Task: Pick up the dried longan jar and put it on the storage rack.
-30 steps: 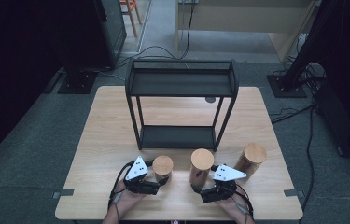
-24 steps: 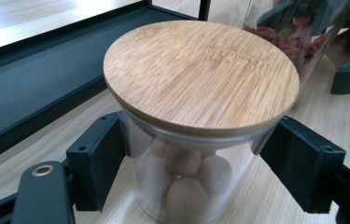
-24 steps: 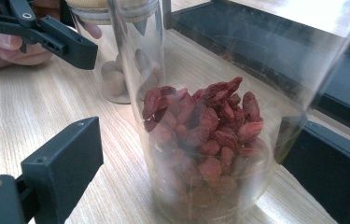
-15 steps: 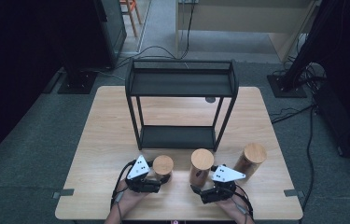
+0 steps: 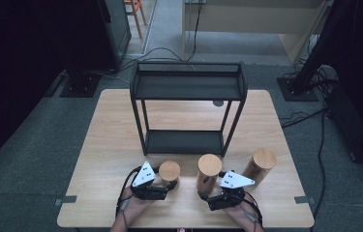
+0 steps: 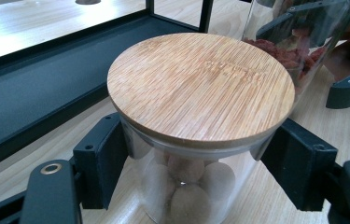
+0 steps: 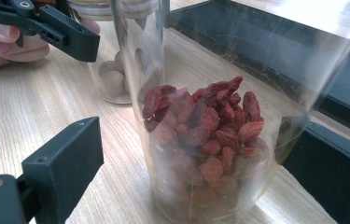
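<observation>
Glass jars with round bamboo lids stand on the pale wooden table (image 5: 106,145), just in front of the black metal two-shelf rack (image 5: 187,87). Glass is smooth, slippery and can break, so squeeze the sides below the lid. The short jar of brown balls (image 6: 196,140) is pinched tight by the left gripper (image 5: 162,186), whose jaws have just closed. The right gripper (image 5: 207,193) stands open around the tall jar of red berries (image 7: 205,135). Grey floor and cables lie around.
</observation>
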`<state>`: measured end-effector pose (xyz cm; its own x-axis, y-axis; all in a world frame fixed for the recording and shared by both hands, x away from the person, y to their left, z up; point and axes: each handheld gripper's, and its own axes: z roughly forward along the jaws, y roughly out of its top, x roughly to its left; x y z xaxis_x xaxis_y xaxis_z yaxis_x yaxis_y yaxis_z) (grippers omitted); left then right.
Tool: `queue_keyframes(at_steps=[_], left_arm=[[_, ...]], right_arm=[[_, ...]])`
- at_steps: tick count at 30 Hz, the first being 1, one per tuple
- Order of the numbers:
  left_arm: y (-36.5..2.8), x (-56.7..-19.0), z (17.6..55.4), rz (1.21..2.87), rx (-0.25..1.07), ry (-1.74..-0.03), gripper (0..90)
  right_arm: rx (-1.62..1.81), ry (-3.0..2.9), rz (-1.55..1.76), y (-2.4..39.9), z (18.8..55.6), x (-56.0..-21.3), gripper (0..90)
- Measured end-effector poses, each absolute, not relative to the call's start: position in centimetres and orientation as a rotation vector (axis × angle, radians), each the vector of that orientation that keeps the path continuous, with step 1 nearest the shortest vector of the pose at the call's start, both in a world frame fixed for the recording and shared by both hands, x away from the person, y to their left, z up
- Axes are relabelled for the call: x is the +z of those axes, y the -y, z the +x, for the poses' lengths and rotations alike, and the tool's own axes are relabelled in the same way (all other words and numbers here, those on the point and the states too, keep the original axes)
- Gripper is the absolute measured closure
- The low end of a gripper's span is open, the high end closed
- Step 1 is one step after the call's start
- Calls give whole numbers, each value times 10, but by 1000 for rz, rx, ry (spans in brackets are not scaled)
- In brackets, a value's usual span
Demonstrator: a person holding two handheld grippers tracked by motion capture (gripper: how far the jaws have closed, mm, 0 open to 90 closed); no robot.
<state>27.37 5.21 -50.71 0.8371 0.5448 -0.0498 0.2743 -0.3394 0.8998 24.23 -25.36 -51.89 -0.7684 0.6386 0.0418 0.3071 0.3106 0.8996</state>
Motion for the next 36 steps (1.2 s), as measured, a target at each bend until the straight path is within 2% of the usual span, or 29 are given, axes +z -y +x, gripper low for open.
queue_keyframes(at_steps=[36], left_arm=[[-59,-495,280,1898,383,-681,263]], right_arm=[[1437,-2260,848,253,242,-519,61]])
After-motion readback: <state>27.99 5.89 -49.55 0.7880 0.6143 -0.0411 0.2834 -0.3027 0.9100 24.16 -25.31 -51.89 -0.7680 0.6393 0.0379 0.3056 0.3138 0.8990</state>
